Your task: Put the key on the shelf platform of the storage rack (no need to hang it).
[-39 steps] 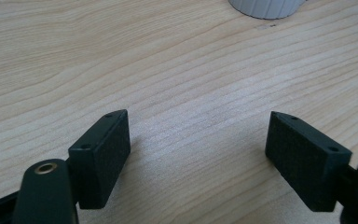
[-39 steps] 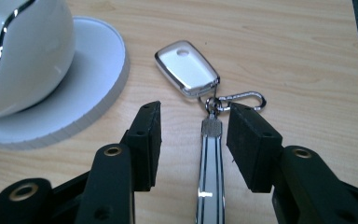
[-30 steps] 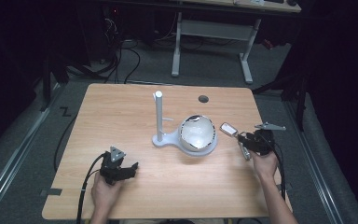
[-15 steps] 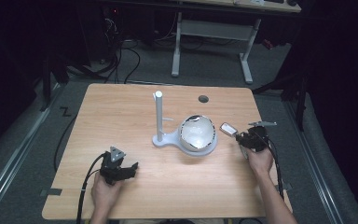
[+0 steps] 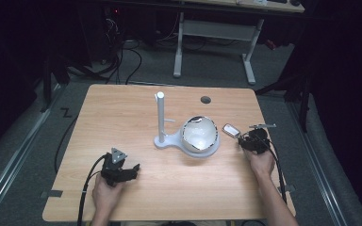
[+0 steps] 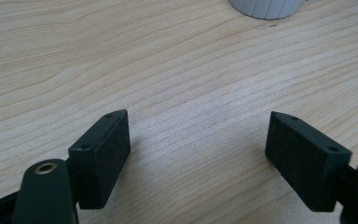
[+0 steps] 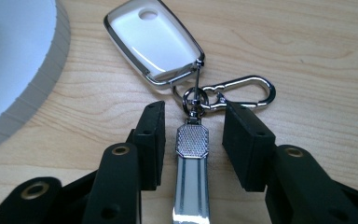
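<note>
A white key fob (image 5: 231, 130) (image 7: 156, 44) lies on the wooden table (image 5: 122, 117), right of a white dish (image 5: 199, 134). A ring, a silver carabiner (image 7: 244, 91) and a flat metal strap (image 7: 192, 163) hang off the fob. My right gripper (image 5: 242, 137) (image 7: 196, 116) is open and straddles the strap, with a small gap on each side. Near the front left, my left gripper (image 5: 133, 169) (image 6: 198, 126) rests open over bare wood with nothing between its jaws.
The dish is joined to a white stand with an upright post (image 5: 160, 115) at the table's middle; its rim shows as a white curve (image 7: 9, 56) in the right gripper view. A dark round hole (image 5: 205, 100) sits near the far edge. A desk frame (image 5: 212, 42) stands beyond the table.
My right gripper has edged slightly forward and left along the strap toward the key fob. The left gripper has stayed put.
</note>
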